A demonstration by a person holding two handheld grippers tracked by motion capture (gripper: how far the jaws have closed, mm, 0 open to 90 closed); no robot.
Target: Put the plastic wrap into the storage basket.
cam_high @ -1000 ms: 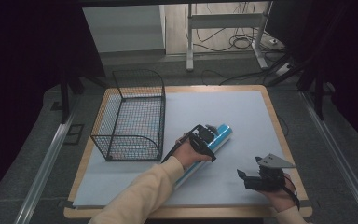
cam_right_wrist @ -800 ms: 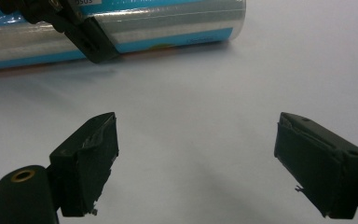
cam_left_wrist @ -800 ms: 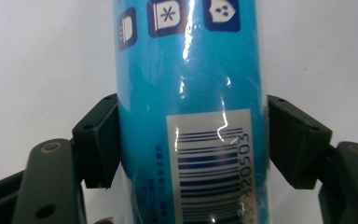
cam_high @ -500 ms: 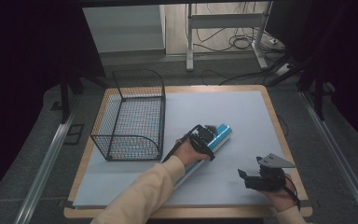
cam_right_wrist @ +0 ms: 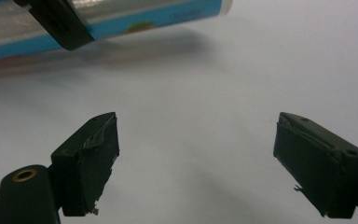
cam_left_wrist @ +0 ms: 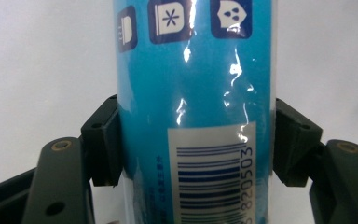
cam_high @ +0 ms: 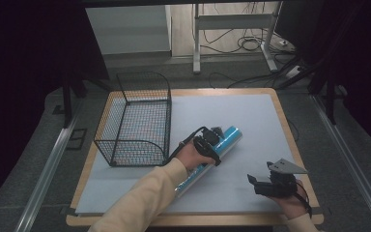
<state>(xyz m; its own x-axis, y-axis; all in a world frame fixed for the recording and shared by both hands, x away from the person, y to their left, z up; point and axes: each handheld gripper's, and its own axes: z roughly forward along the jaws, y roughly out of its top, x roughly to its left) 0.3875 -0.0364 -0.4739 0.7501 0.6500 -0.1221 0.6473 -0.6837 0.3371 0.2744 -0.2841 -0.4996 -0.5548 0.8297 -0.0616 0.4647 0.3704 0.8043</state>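
Taking the wire basket [cam_high: 136, 121] as the landmark: it stands open-topped toward the left edge of the table [cam_high: 251, 113], and its curved near wall is the closest obstacle to the work in hand.

Just right of the basket's near corner, the blue tube [cam_high: 222, 145] lies slantwise on the grey mat, its far end pointing away from the basket. The left gripper [cam_high: 207, 143] has just been closed on it: compared with a second ago, when the jaws stood wider about the tube, the pads are now pressed against both flanks, as the left gripper view shows at the blue tube [cam_left_wrist: 196, 93] above its barcode. The tube is judged to be secured for lifting, though it is not yet seen raised off the mat.

Farther right of the basket, well apart from it and near the table's front right corner, the right gripper [cam_right_wrist: 196, 163] is held with its jaws spread wide and nothing between them.

Between tube and basket little room is left, so the basket's rim would have to be cleared from above; to the right of the tube open mat is available for swinging
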